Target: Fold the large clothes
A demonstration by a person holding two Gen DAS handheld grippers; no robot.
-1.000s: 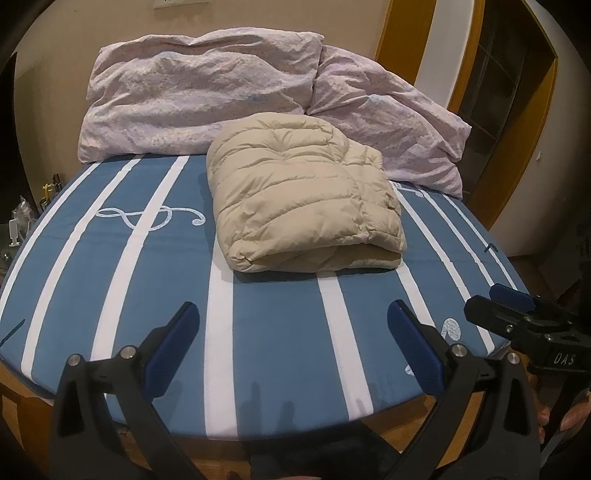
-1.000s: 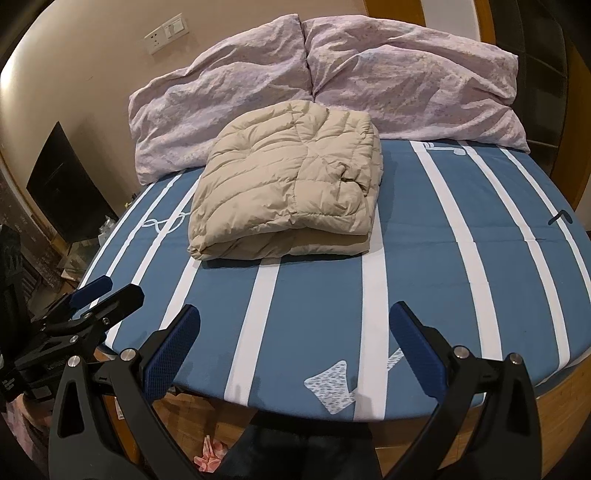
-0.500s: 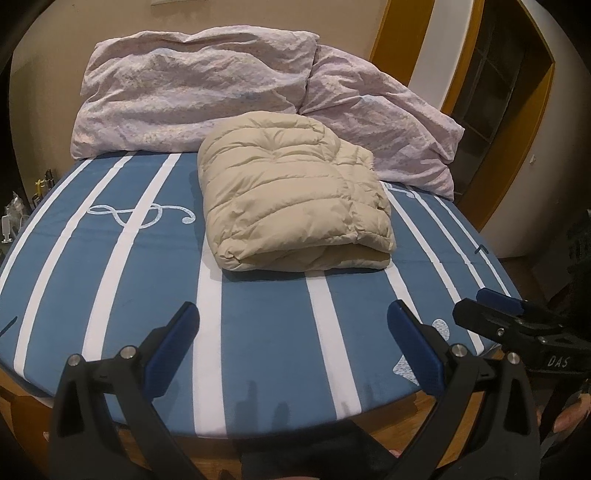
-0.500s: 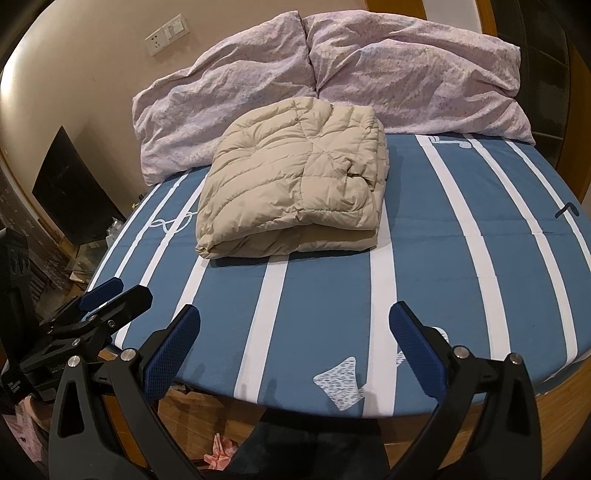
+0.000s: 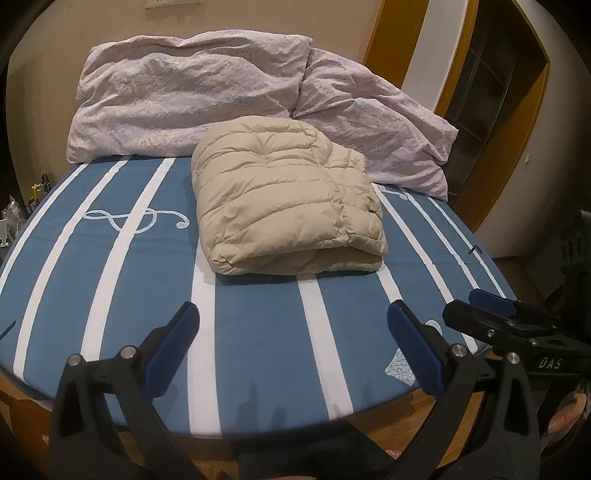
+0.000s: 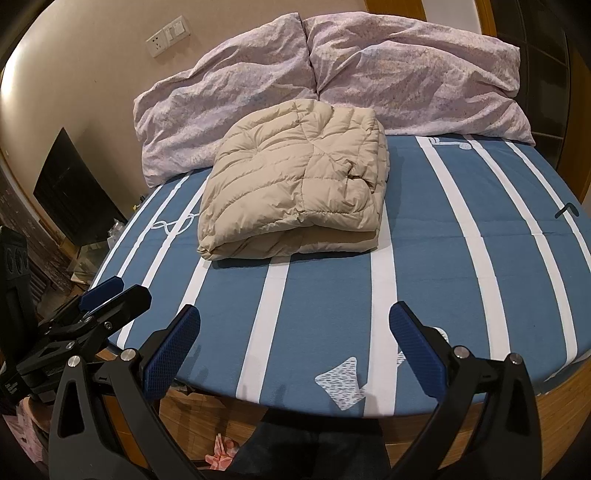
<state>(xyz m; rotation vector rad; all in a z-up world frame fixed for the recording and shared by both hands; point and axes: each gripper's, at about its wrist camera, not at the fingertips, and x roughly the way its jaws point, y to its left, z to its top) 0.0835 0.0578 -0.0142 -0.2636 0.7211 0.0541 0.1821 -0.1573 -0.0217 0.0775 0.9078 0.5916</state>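
1 beige jacket (image 5: 284,199) lies folded into a thick bundle on the bed (image 5: 258,332), on the blue sheet with white stripes, its far edge just below 2 lilac pillows (image 5: 192,92) at the wall. Both grippers hang over the near edge of the bed, well apart from the jacket. Left gripper (image 5: 291,339) is spread wide and empty; right gripper (image 6: 295,339) likewise, fingers parted, holding nothing.

A home bedroom is shown, marked by a bed (image 6: 424,266) covered in a blue sheet with white stripes. Two crumpled lilac pillows (image 6: 332,85) are propped at its head against a beige wall, where a socket plate (image 6: 168,35) is mounted above the bed. A wooden-framed doorway (image 5: 491,96) is seen beside the bed's head.
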